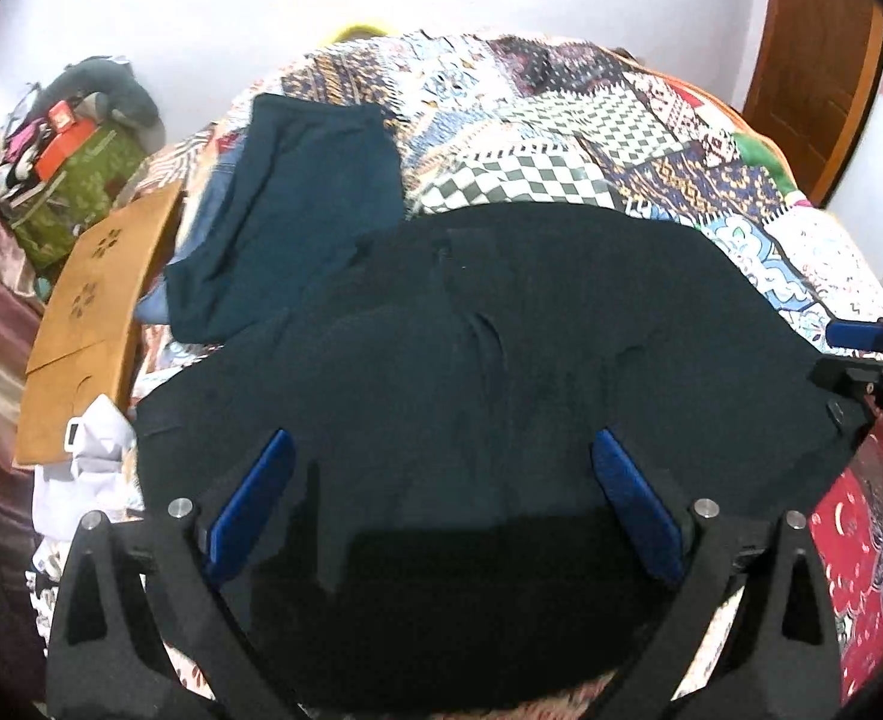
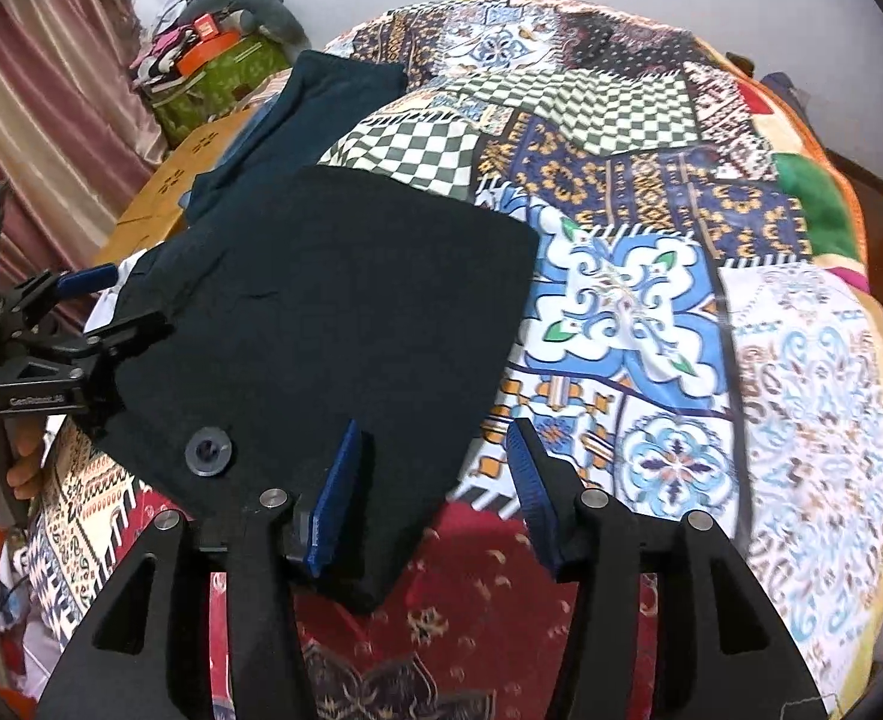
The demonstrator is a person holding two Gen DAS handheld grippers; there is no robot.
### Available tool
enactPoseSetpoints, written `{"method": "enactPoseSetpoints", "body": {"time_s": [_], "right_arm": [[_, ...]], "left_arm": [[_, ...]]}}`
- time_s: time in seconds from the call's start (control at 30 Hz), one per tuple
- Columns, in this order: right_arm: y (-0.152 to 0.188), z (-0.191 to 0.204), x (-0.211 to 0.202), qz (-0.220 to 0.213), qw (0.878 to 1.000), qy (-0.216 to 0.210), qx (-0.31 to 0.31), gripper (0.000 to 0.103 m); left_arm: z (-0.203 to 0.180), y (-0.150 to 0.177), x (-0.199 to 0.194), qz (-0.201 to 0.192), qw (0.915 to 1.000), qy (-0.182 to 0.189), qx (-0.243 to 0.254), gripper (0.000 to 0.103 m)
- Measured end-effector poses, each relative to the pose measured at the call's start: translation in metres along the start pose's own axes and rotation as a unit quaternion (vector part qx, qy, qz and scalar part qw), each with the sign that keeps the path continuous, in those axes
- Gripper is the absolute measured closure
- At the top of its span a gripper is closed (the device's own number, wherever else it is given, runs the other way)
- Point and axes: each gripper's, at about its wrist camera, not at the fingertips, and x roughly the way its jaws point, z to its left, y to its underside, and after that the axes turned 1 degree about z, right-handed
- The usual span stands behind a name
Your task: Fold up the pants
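I am hovering the left gripper (image 1: 441,498) with its jaws spread wide over the near half of the black pants (image 1: 471,330), nothing between the pads, the cloth lying flat beneath them. I am holding the right gripper (image 2: 435,498) partly spread at the pants' near right corner, its left pad over the dark cloth and its right pad over the patchwork bedspread (image 2: 651,312); the hem sits between the jaws but neither pad is pinching it. A round button (image 2: 207,449) shows at about eight o'clock from that gripper, so I am judging this near edge to be the waist. The pants are lying already doubled on the bedspread, running away toward twelve o'clock. To fold well, I am thinking both grippers should bite the near edge at matching depth, lift together, and carry it toward twelve o'clock so the edges meet squarely without dragging the layer below. Farther off, at eleven o'clock, a folded teal garment (image 1: 297,204) is resting just beyond the pants, which the fold should stop short of.
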Motion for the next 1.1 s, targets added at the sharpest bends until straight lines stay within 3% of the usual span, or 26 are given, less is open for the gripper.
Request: {"method": "enactPoseSetpoints", "body": {"time_s": [0.13, 0.23, 0.47, 0.7, 0.8, 1.1], "right_arm": [[-0.005, 0.003, -0.017, -0.034, 0.999, 0.031, -0.003, 0.055], [-0.012, 0.006, -0.028, -0.057, 0.998, 0.030, -0.001, 0.054], [-0.032, 0.030, -0.050, -0.121, 0.992, 0.034, -0.020, 0.049], [-0.041, 0.068, -0.036, -0.132, 0.990, 0.014, -0.044, 0.040], [-0.042, 0.086, -0.022, -0.116, 0.991, 0.004, -0.064, 0.040], [-0.043, 0.123, 0.032, -0.042, 0.991, 0.007, -0.127, 0.040]], "left_arm": [[0.015, 0.008, -0.024, -0.039, 0.9987, -0.027, -0.019, 0.002], [0.030, 0.012, -0.041, -0.065, 0.9965, -0.039, -0.036, 0.002], [0.082, 0.022, -0.075, -0.096, 0.9880, -0.030, -0.118, 0.002], [0.136, 0.048, -0.060, -0.027, 0.9758, 0.024, -0.216, 0.002], [0.147, 0.063, -0.045, 0.003, 0.9713, 0.024, -0.237, 0.002], [0.158, 0.100, -0.012, 0.062, 0.9510, 0.084, -0.291, 0.002]]}}
